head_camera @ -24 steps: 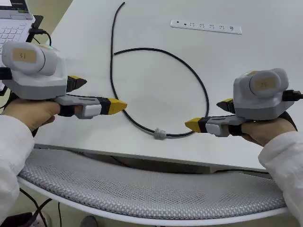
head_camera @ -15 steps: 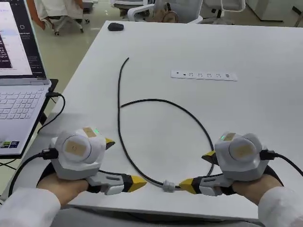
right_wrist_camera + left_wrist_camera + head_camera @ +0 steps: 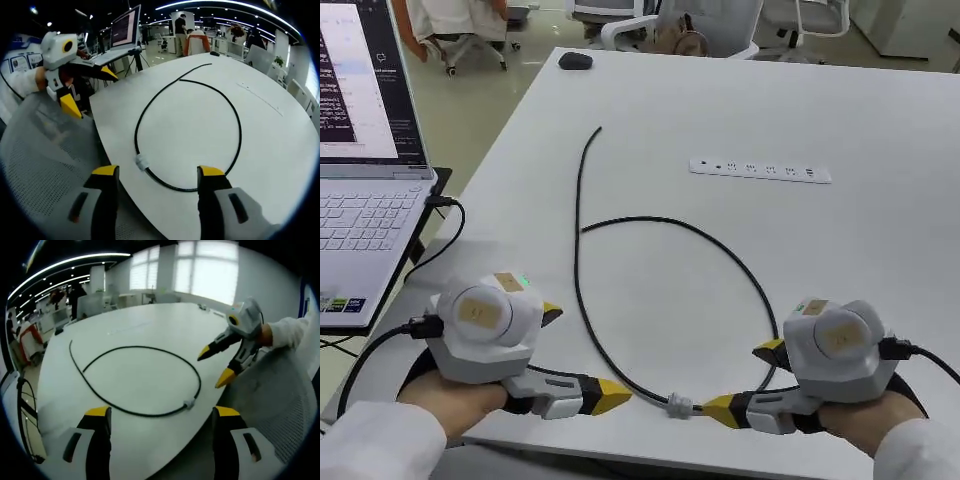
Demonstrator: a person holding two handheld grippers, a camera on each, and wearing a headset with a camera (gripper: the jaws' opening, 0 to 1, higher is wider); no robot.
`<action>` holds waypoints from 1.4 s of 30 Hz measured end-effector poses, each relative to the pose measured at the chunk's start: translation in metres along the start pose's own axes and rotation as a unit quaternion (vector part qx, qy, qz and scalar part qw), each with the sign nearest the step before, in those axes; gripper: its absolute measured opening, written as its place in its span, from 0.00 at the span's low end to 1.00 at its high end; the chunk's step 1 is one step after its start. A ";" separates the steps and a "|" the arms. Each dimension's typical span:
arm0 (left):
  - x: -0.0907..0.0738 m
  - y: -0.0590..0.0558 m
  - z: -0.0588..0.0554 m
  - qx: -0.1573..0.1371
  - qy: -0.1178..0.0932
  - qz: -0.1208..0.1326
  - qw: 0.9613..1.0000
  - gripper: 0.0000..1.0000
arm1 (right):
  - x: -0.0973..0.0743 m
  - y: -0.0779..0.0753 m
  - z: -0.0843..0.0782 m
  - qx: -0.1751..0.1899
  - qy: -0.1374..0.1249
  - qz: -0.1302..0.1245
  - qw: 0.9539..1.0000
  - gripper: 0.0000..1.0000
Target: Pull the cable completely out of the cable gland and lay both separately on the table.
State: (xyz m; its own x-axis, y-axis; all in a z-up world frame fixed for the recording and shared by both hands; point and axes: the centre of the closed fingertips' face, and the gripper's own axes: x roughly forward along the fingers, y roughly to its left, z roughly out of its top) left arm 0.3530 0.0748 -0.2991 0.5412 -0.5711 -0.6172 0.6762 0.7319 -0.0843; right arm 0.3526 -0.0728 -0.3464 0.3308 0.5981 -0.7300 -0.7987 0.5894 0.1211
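At the bottom centre, the grey cable gland [image 3: 679, 406] is seen threaded on the black cable [image 3: 740, 270], between the left gripper [image 3: 583, 355] and the right gripper [image 3: 740, 379]. Both are held wide open and empty. Higher up, a white power strip [image 3: 760, 171] is laid on the table [image 3: 880, 250]. No writing can be read.

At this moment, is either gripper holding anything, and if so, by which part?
Nothing is held. The left gripper and right gripper both stand open, either side of the cable gland, still on the cable lying on the table.
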 end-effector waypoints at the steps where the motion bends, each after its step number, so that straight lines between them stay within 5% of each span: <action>1: 0.000 0.000 0.000 -0.001 0.000 0.000 1.000 0.84 | 0.000 0.000 -0.001 0.000 0.001 0.000 1.000 0.66; 15: -0.002 0.001 0.004 -0.011 -0.008 0.001 1.000 0.82 | -0.006 0.009 0.015 0.052 -0.042 0.038 0.997 0.65; 29: -0.004 0.004 0.004 -0.018 -0.008 0.004 1.000 0.80 | 0.013 0.009 0.002 -0.030 0.003 0.055 0.998 0.57; 35: -0.005 0.005 0.005 -0.023 -0.013 0.005 1.000 0.80 | 0.025 0.013 -0.005 -0.086 0.013 0.069 0.994 0.45; 42: -0.004 0.005 0.004 -0.023 -0.012 0.005 1.000 0.79 | 0.037 0.018 -0.007 -0.109 0.015 0.089 0.990 0.33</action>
State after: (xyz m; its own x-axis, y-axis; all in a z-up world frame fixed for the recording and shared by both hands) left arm 0.3562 0.0791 -0.2934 0.5600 -0.5713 -0.6000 0.6468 0.7540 -0.1142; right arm 0.3465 -0.0439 -0.3760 0.1633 0.6631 -0.7305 -0.9334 0.3436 0.1032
